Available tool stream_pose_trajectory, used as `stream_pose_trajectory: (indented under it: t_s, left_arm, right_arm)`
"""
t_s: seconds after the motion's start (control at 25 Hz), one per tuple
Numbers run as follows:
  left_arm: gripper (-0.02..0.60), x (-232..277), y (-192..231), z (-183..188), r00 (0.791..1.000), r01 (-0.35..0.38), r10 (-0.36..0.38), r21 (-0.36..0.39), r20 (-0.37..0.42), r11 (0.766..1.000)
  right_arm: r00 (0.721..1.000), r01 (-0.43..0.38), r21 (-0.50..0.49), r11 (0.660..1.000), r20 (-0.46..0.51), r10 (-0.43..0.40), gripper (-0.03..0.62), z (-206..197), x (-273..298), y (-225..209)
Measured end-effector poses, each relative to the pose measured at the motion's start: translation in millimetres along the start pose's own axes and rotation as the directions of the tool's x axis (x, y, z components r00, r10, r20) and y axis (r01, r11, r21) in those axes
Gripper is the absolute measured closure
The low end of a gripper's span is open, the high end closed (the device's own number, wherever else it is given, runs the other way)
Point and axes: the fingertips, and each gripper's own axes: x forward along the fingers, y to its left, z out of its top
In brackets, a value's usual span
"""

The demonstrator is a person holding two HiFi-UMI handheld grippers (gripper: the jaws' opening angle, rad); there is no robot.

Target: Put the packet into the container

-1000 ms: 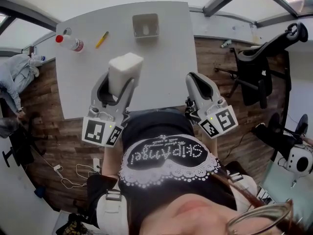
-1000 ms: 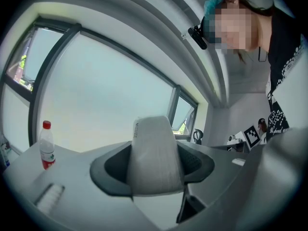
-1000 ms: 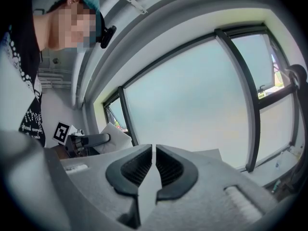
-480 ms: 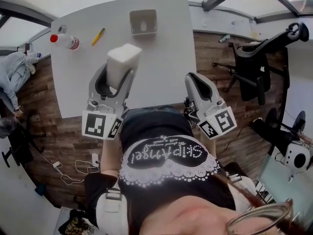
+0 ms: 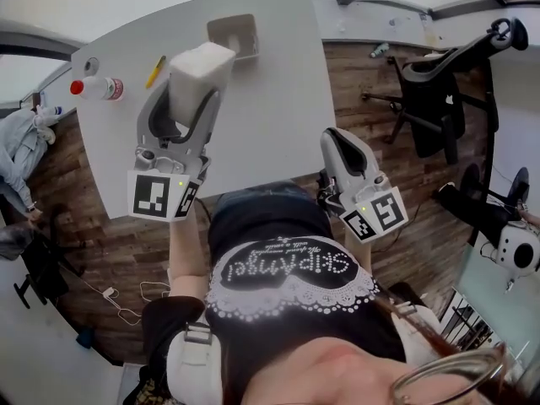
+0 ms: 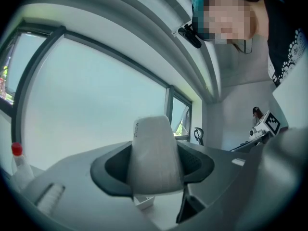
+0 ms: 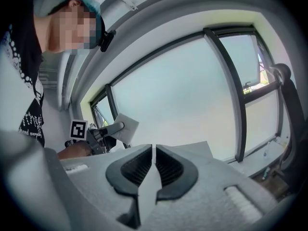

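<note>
My left gripper is shut on a white, blocky packet and holds it upright above the grey table. The packet's far top corner sits just short of the small open white container at the table's far edge. In the left gripper view the packet fills the space between the dark pads, and a bit of the container shows below it. My right gripper hangs near the table's near right edge, shut with nothing in it.
A red-capped bottle and a yellow pen lie on the far left of the table. A black office chair stands on the wooden floor to the right.
My left gripper has carried the packet away from my body, across the table toward the container. The right gripper has stayed near the table's edge.
</note>
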Motion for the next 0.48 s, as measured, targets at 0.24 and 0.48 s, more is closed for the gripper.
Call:
stream_pose_trajectory:
  t_s: [0.24,0.48]
  left_arm:
    - [0.318,28.8,13.6,-0.9,0.999,0.027,-0.027,0.005,0.022,1.000]
    - [0.318,59.0,30.6,-25.6,0.999,0.042,-0.042,0.011,-0.017,0.999]
  right_arm:
    - [1.000,0.007,0.014,1.000,-0.006,-0.007,0.569,-0.4,3.9,1.4]
    - [1.000,0.020,0.020,1.000,-0.024,-0.020,0.569,-6.8,4.2,1.3]
